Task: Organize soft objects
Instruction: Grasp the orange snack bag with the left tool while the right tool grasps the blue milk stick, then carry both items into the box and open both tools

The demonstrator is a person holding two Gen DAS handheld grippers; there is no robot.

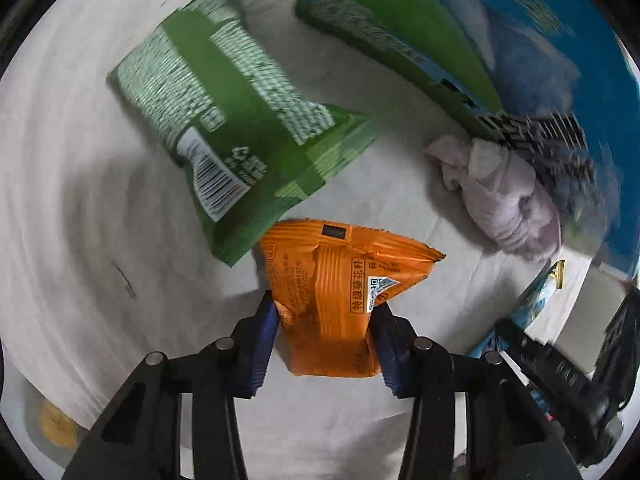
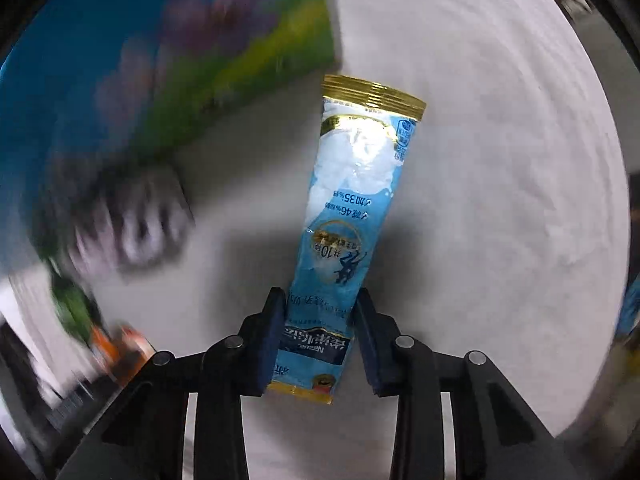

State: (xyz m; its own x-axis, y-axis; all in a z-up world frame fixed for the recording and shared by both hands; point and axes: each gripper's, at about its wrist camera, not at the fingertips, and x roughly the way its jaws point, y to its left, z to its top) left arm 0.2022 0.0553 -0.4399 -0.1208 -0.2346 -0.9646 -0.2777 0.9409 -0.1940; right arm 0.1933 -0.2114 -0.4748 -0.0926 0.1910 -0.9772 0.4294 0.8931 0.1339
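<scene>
left gripper (image 1: 325, 322): both blue pads pressed against the sides of the orange snack packet (image 1: 340, 292), clamped on its lower half; the packet creases between them. right gripper (image 2: 319, 332): pads closed on the lower end of the light-blue milk powder sachet (image 2: 356, 200), gold-sealed top end pointing away from the camera. both items lie on the white cloth (image 1: 80, 160), both tools pointing steeply down.

nearby, left view: green snack bag (image 1: 224, 120) just beside the orange packet, possibly touching its top corner; pale pink plush toy (image 1: 508, 196) well apart to the right; blue-green storage box (image 1: 400, 24) at the top. heavy motion blur on the box in both views.

risks (judgement):
- orange packet is air-filled, held low; it may slip or pop out on lifting.
- sachet gripped at 1 end only; the long free end may droop or swing.
- lifting the orange packet may drag the green bag.
</scene>
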